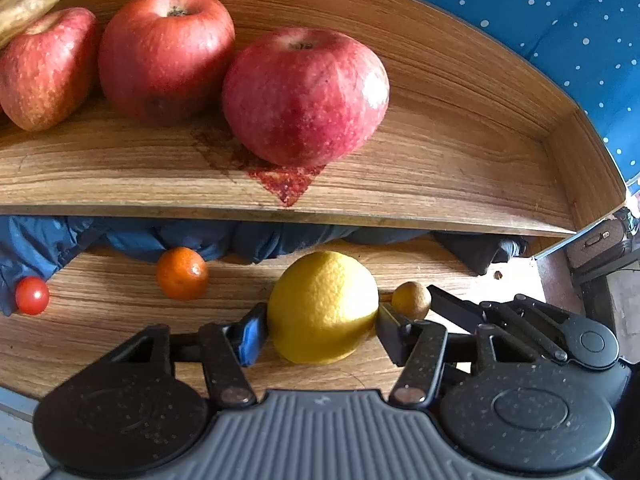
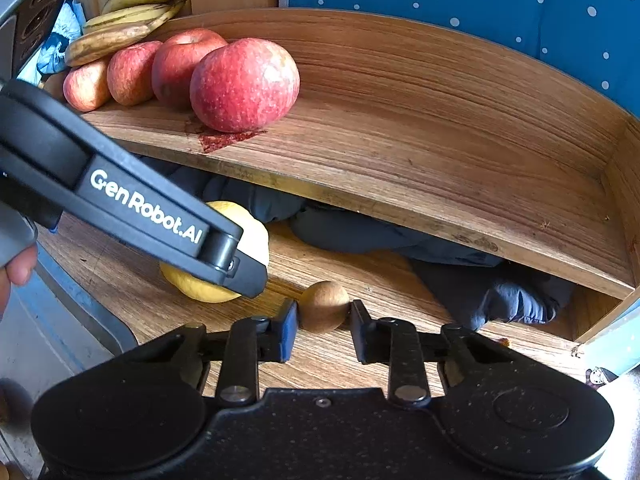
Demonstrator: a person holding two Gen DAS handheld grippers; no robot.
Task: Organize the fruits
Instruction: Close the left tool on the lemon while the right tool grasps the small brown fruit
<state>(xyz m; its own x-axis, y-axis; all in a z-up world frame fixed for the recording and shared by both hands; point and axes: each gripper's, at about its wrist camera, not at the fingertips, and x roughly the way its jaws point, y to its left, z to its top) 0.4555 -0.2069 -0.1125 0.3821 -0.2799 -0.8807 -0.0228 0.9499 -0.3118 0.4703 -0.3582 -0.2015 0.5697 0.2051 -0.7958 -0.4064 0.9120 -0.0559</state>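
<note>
1. Nearest to you, your right gripper [image 2: 324, 326] has its jaws closed on the small brown fruit [image 2: 323, 306], which sits on the tabletop [image 2: 120, 292] with a pad pressed to each side. Judge the grip before you lift: the fruit is round and small, so keep it centred between the pads and raise it straight up.
2. Just to its left, your left gripper [image 1: 320, 330] has its jaws around the yellow citrus [image 1: 323, 307]. Both pads look to be at the peel, but whether they press firmly cannot be told. Squeeze until the fruit stops rocking, no harder; the skin probably gives a little.
3. The two fruits lie just beside each other and the two grippers are close together, so lift one hand clear first to avoid knocking them.
4. Further left on the tabletop sit a small orange fruit [image 1: 182, 273] and a cherry tomato [image 1: 32, 295], both loose and likely to roll if bumped. The blue cloth [image 1: 120, 240] is bunched behind them under the shelf.
5. Far side: the wooden shelf [image 2: 440, 168] holds the red apples [image 2: 244, 84] in a row with bananas [image 2: 128, 20] at the far left. The right part lies bare, probably the place for your fruits.
6. Clear the shelf's front edge as you carry, then set each fruit down gently against the back wall.
</note>
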